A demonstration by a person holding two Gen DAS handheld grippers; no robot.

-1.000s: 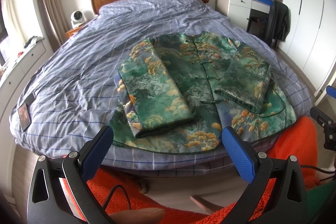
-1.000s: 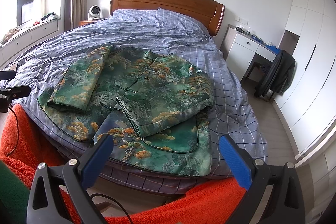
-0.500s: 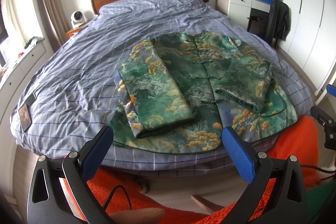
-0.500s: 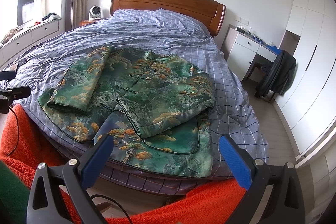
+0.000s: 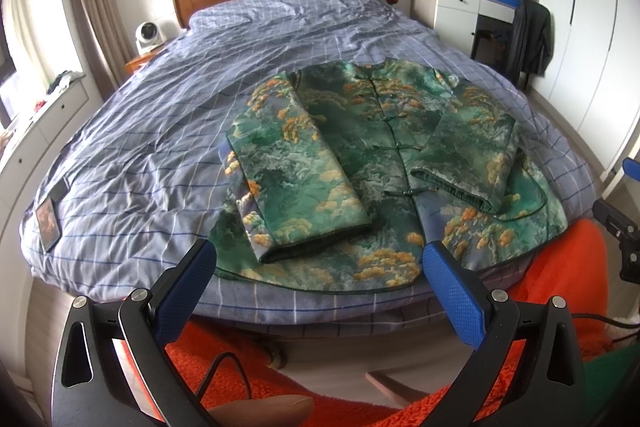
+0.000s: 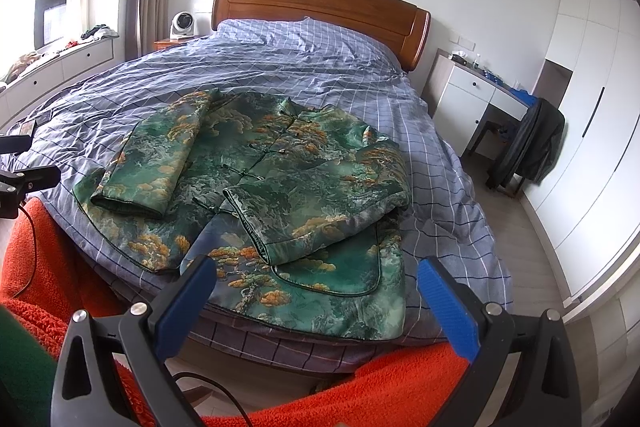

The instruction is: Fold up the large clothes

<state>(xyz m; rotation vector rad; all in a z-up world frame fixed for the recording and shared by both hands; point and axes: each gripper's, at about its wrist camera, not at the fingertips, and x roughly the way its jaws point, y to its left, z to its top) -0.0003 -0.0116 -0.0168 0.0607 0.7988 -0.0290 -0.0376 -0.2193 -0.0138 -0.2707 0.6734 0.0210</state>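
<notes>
Lying flat on bed (image 5: 132,147), green brocade jacket (image 5: 360,163), sleeves folded in; left tool (image 5: 320,267) and right tool (image 6: 316,281) both apart, empty; next, probably pinch both near hem corners evenly and fold headboard-ward.

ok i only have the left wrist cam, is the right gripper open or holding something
Observer: Open. The right wrist view shows the right gripper with its jaws spread wide and nothing between them, held short of the jacket.
Operator: and the hem on that side, all flat on the bed?
Observer: Not quite. The near right corner of the hem appears to drape over the edge of the bed instead of lying flat on top.
</notes>
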